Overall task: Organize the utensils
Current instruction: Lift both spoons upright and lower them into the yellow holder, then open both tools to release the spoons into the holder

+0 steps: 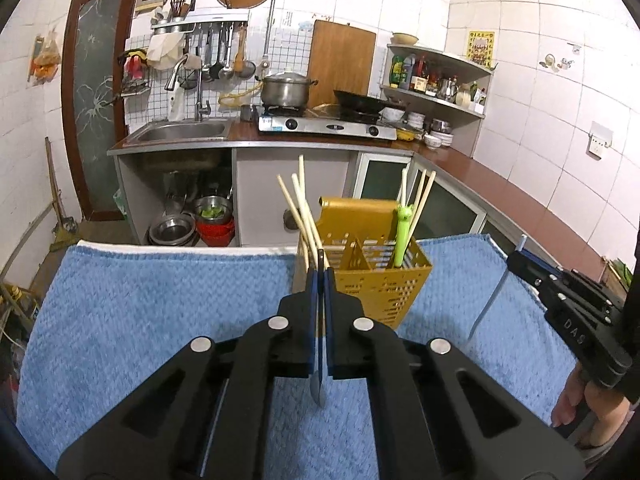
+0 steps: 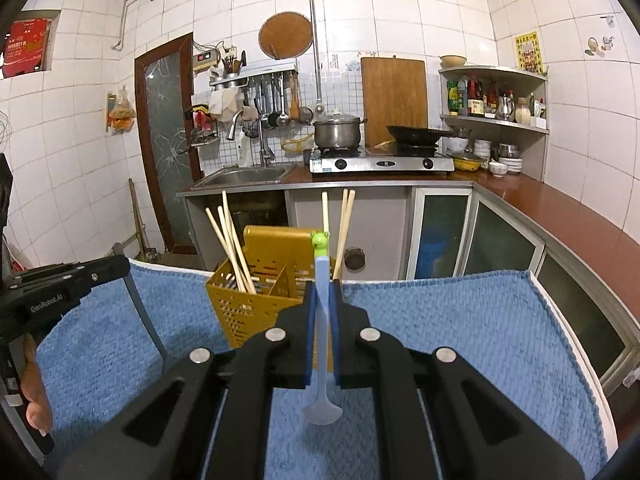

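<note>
Left wrist: left gripper (image 1: 320,272) tilted down, clamping metal utensil (image 1: 319,388)

I see the utensil caddy (image 1: 372,276) standing on the towel (image 1: 160,312) toward its far edge, at my twelve o'clock. Chopsticks (image 1: 298,208) lean in its nine o'clock compartment, more chopsticks (image 1: 420,204) in the three o'clock one. My left gripper (image 1: 320,276) sits just before the caddy; my right gripper (image 2: 323,292) is at its three o'clock. Behind the towel runs the counter (image 1: 320,142), with the sink (image 1: 180,132) at eleven o'clock and the stove (image 1: 326,122) at twelve.
</note>
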Demonstrator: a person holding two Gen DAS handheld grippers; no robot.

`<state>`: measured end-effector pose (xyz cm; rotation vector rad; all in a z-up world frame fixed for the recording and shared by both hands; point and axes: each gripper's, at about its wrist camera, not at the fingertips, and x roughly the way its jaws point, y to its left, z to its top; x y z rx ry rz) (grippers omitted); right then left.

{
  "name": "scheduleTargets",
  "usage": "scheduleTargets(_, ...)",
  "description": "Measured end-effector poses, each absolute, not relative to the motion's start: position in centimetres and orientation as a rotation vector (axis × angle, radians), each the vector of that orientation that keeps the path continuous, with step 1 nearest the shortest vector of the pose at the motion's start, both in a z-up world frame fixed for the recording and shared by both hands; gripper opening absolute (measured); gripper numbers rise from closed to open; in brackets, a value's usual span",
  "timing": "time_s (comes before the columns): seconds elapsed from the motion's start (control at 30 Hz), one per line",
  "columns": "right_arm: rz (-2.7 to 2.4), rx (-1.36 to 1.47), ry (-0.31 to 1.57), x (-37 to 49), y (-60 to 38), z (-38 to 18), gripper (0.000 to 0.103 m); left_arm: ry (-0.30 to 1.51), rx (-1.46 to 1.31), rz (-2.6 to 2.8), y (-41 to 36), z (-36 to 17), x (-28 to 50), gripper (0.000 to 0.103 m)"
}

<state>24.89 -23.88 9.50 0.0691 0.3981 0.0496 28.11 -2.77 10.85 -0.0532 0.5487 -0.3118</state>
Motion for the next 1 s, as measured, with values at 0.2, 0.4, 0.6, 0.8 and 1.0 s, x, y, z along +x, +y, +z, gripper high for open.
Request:
scheduleTargets(0.2, 0.052, 0.061, 0.381, 25.7, -23.8, 10.8, 0.007, 0.537, -0.059, -0.320, -3.1, 11.9, 29.0, 0.002)
scheduleTargets(0.4, 0.051, 0.047, 0.351, 27.2, -23.9, 13.3, 0.007, 0.525, -0.061, -0.330, -3.7, 13.7, 30.4, 0.002)
scheduleTargets(0.6, 0.059, 0.049, 0.311, 29.0, -23.9, 16.6, 0.007, 0.478, -0.057, -0.334, -4.4, 17.1, 32.2, 0.002)
scheduleTargets(0.8, 0.060, 0.049, 0.291, 31.8, -23.8, 18.7, 0.007, 0.438, -0.033, -0.319, -5.3, 19.2, 35.0, 0.001)
scheduleTargets(1.0, 0.060, 0.051, 0.332, 35.3, -23.5, 15.3, 0.007, 0.469, -0.047, -0.334, -5.9, 16.3, 38.7, 0.001)
